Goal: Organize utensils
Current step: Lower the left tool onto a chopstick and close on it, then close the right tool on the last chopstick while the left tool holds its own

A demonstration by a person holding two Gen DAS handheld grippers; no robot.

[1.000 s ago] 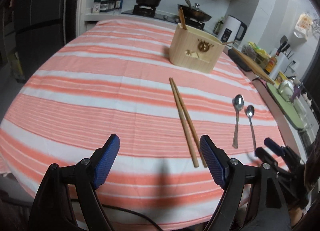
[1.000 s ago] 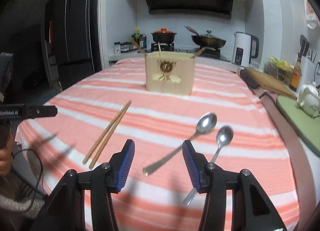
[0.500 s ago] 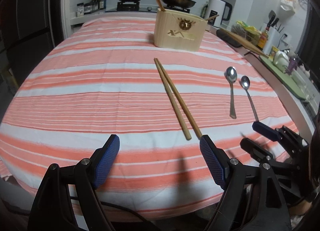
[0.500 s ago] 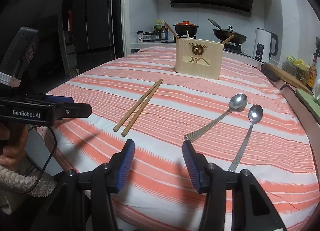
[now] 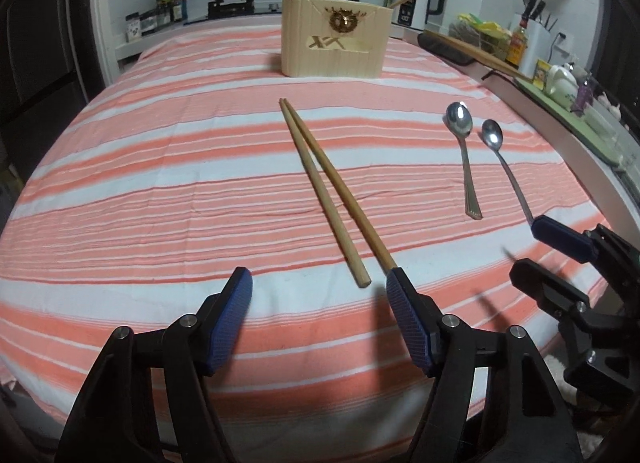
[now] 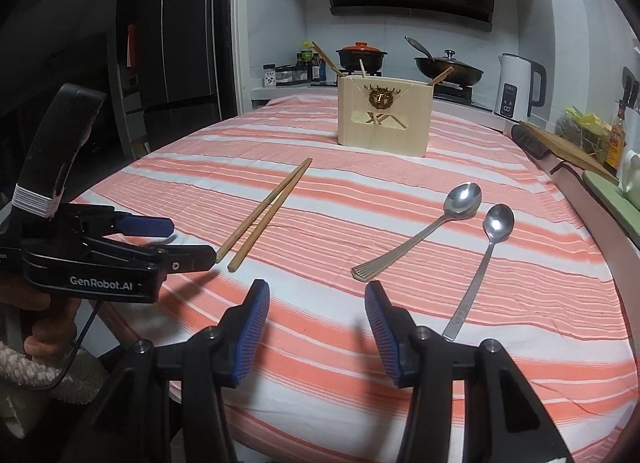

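A worktop covered in an orange-and-white striped cloth carries the utensils. A pair of wooden chopsticks lies side by side near the middle, far tips touching and near ends a little apart, running from the far middle toward the near right in the left wrist view. To their right lie two metal spoons, bowls at the far end: a larger spoon with a ridged handle end, and just beside it on the right a slimmer spoon with a long thin handle. At the far end stands a pale wooden utensil holder with a gold ornament on its front, and a few chopsticks stand tilted inside it.

The left gripper hangs low over the near edge, its jaws closing with a wide gap between the blue pads; the near end of one chopstick meets the tip of its right pad in that view, and nothing is clamped. The right gripper hovers near the spoon handles with jaws apart and empty. Behind the worktop are a stove with a red-lidded pot, a wok and a white kettle.
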